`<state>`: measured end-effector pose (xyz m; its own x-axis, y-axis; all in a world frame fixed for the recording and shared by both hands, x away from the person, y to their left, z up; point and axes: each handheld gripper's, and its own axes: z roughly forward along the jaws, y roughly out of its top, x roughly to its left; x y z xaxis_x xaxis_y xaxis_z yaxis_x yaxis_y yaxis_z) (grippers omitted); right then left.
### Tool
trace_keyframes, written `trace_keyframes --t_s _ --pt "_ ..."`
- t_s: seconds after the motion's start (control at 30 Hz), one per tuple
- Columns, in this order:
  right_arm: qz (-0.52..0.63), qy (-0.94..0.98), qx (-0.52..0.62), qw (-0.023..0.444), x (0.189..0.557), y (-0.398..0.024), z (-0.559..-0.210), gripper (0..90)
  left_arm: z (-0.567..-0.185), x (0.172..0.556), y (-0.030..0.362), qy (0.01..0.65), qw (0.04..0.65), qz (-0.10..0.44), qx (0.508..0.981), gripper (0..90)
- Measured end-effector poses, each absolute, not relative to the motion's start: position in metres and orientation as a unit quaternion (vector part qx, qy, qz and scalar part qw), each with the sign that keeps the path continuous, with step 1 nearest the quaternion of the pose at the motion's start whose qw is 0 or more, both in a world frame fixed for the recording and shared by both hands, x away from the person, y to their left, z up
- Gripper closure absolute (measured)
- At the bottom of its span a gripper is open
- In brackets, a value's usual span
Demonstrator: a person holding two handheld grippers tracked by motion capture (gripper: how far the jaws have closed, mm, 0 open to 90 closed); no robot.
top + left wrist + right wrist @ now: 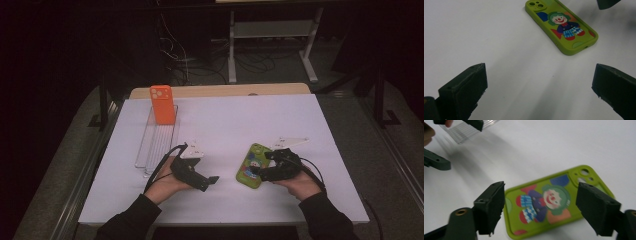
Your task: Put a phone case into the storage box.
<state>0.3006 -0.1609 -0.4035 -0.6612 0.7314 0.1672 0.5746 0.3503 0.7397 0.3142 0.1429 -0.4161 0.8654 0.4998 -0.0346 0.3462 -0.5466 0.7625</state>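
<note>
Green phone case (554, 206) flat on table, between right gripper (544, 207) fingers, untouched.

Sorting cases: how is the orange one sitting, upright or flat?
Upright: the orange phone case stands on end in the clear rack, camera cutouts on top.

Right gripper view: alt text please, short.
A green phone case printed with a clown lies flat on the white table, between the right gripper's open black jaws, which do not touch it. The left gripper and a clear tray sit beyond.
</note>
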Motion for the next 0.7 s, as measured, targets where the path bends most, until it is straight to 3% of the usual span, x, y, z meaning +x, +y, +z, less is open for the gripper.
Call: trace_keyframes --t_s 0.3,0.7 --pt "0.385 0.844 0.37 0.063 0.317 -0.121 -0.404 61.8 -0.416 0.314 0.143 0.242 0.409 0.086 0.876 0.0" --pt "0.336 0.87 0.36 0.036 0.334 -0.089 -0.424 87.7 -0.415 0.314 0.145 0.248 0.417 0.08 0.871 0.0"
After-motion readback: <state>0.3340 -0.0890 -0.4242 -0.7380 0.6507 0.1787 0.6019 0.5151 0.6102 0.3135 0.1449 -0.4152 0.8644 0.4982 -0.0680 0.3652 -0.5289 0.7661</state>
